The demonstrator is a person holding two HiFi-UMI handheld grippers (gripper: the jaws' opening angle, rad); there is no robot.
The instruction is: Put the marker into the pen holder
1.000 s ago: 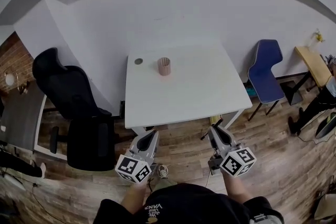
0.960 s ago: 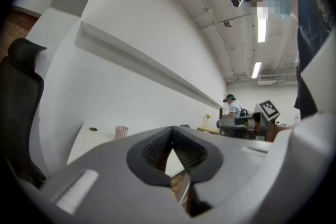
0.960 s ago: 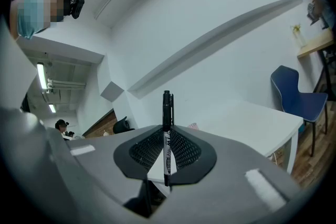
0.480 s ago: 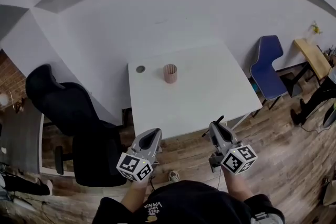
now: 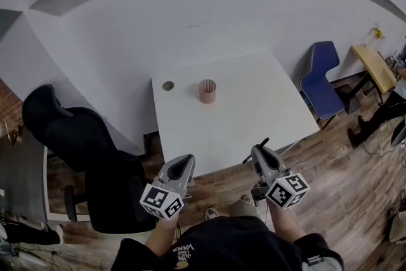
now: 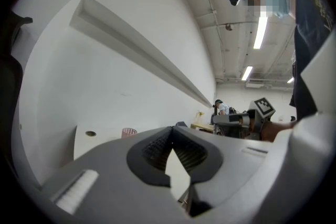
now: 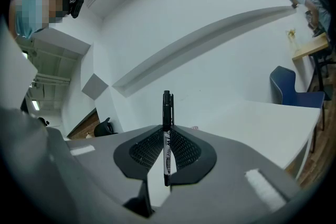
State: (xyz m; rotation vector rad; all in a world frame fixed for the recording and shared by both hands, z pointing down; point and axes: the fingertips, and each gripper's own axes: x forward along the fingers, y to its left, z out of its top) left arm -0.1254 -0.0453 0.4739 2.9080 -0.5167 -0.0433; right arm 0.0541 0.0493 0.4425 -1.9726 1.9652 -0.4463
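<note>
Currently, both claws are held low in front of me, at the near edge of the white tabletop (image 5: 254, 105).

Right claw (image 5: 259, 150): clenched on the marker (image 7: 167, 134). In the right gripper view the marker stands upright between the two ribbed pads (image 7: 184, 149). Its black cap end sticks out well past the tips, and the white printed barrel is pinched in the middle. The print is too small to read. In the head view its dark end pokes forward from the tips, just over the tabletop's near edge.

Left claw (image 5: 184, 162): clenched with nothing in it. The left gripper view shows the pad tips meeting, with only a narrow gap lower down where the pale tabletop shows through.

Pen holder (image 5: 207, 91): a pinkish ribbed cup, upright on the far left part of the tabletop, well apart from the marker and both claws. No view shows into it. A small round grey disc (image 5: 168, 85) sits just to its left, near the far left corner.

Surroundings: a black office chair (image 5: 70, 136) left of the tabletop, a blue chair (image 5: 323, 73) to its right, and a wood-plank floor (image 5: 342, 187) beneath.
</note>
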